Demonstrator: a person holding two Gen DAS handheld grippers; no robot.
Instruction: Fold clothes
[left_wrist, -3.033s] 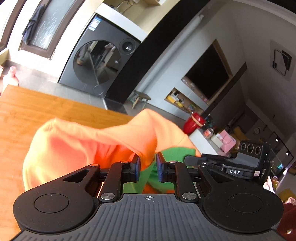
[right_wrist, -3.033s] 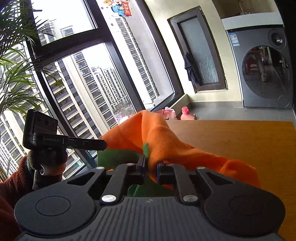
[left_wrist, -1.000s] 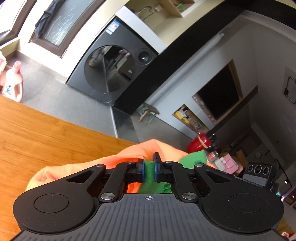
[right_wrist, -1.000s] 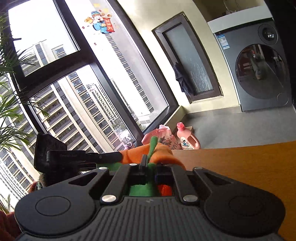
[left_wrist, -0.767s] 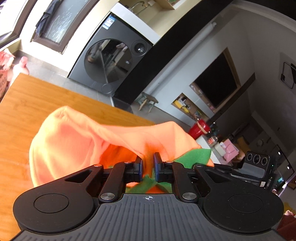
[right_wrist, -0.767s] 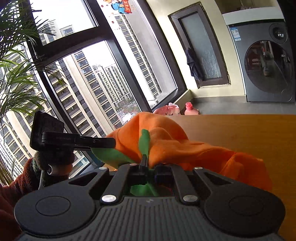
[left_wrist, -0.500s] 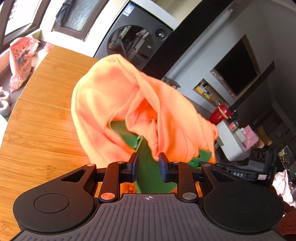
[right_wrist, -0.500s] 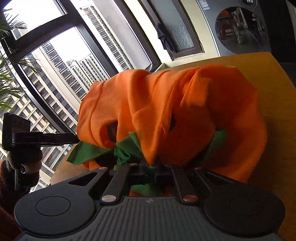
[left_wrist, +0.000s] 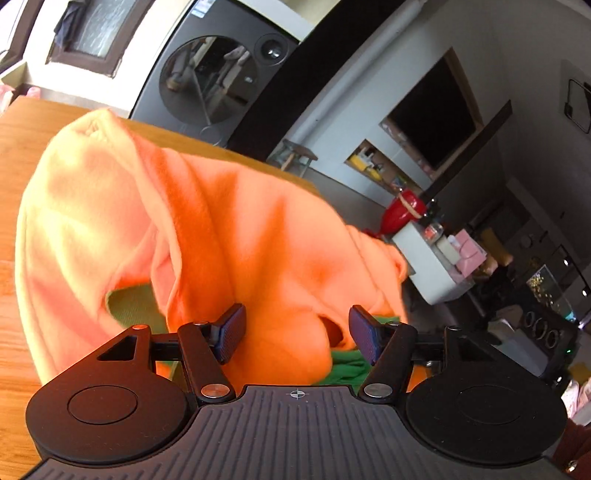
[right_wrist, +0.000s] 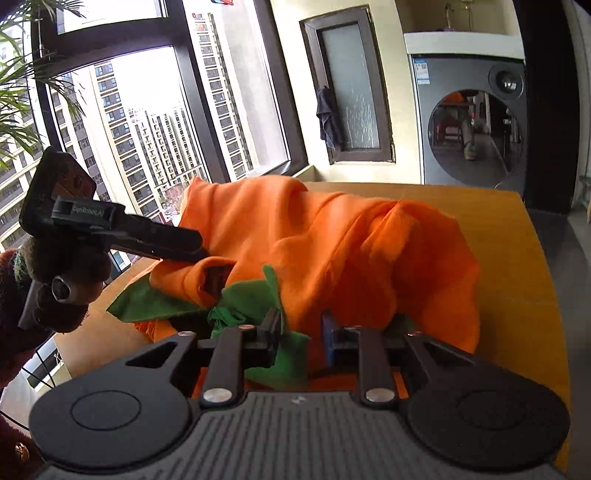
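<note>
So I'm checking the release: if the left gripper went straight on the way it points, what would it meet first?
Probably the orange garment. It bulges right between the left gripper, whose jaws are opening and no longer press it. The wooden table lies beyond; depth is hard to judge.

garment (right_wrist: 332, 236) heaped on table (right_wrist: 532, 295)

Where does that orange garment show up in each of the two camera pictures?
Left wrist view: the orange garment fills the left and middle, heaped on the wooden table, just ahead of the claw.
Right wrist view: the garment lies across the middle, on the table.
Shared landmark: the grey washing machine, top centre in the left view, upper right in the right view.
</note>
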